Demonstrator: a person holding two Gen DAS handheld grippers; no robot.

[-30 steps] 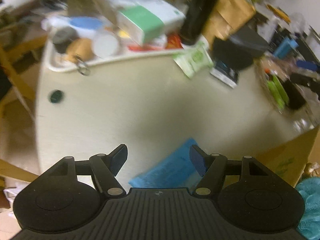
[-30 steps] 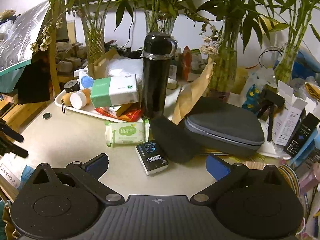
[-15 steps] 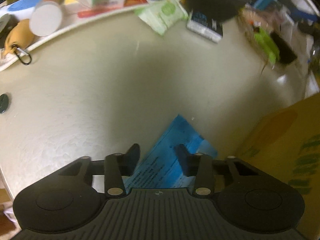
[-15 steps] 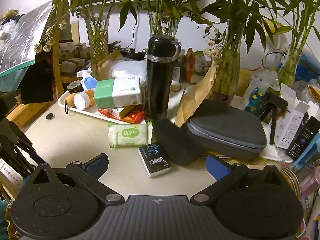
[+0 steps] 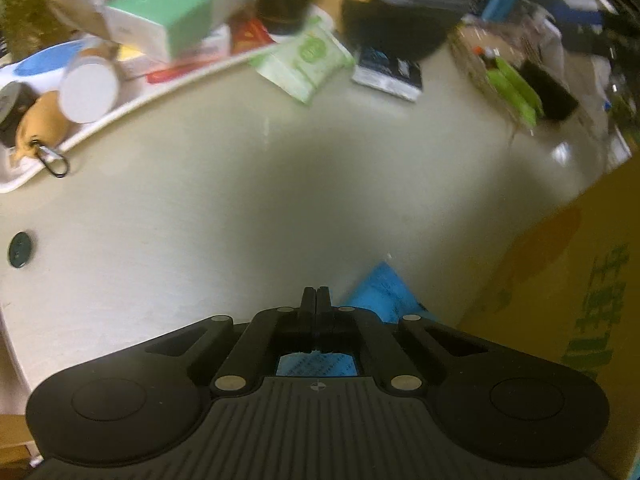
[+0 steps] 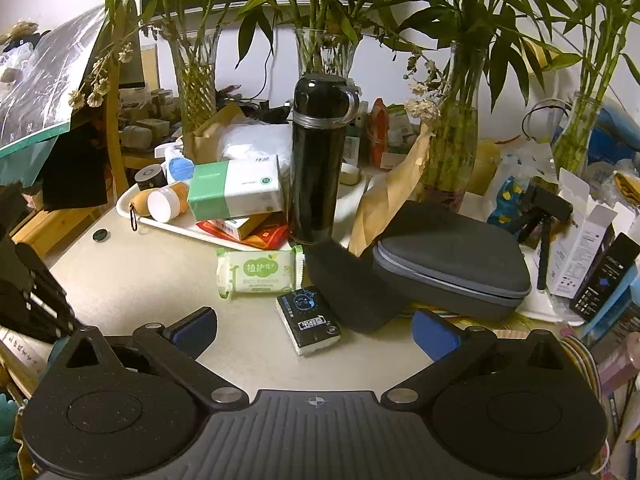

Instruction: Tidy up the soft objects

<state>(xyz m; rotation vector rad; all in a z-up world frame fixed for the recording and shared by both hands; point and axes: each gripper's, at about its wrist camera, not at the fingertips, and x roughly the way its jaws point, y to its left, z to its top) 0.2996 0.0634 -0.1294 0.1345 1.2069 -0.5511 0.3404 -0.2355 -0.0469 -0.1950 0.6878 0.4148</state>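
- Cluttered and pale, the table (image 5: 224, 208) fills the left wrist view, with bare surface in the middle and things crowded along its far edge.
- Glass vases of green bamboo (image 6: 456, 128) stand along the back wall in the right wrist view.
- On the far side a white tray (image 6: 180, 226) holds a green-and-white tissue box (image 6: 236, 190), a white-capped jar (image 6: 164, 206) and red and orange packets.
- Just beside the tray stands a tall black flask (image 6: 318, 160), upright.
- In front of the flask lies a light green wipes pack (image 6: 258, 274); near it lie a small dark tissue pack (image 6: 310, 320) and a black pouch (image 6: 352, 290) leaning against a grey zip case (image 6: 452, 264).
- A yellow cardboard box (image 5: 560, 300) with green lettering rises at the near right edge of the table.
- The blue plastic packet (image 5: 382, 290), flat and printed with small dark text, lies on the near edge of the table, close to the cardboard box and well apart from the clutter.
- The left gripper (image 5: 316, 300) has just been closing and its fingers now meet; the blue packet lies under them, but whether any of it is pinched cannot be told.
- The right gripper (image 6: 316, 328) hangs above the table near the dark tissue pack, its blue pads (image 6: 434, 334) wide apart with nothing between them.
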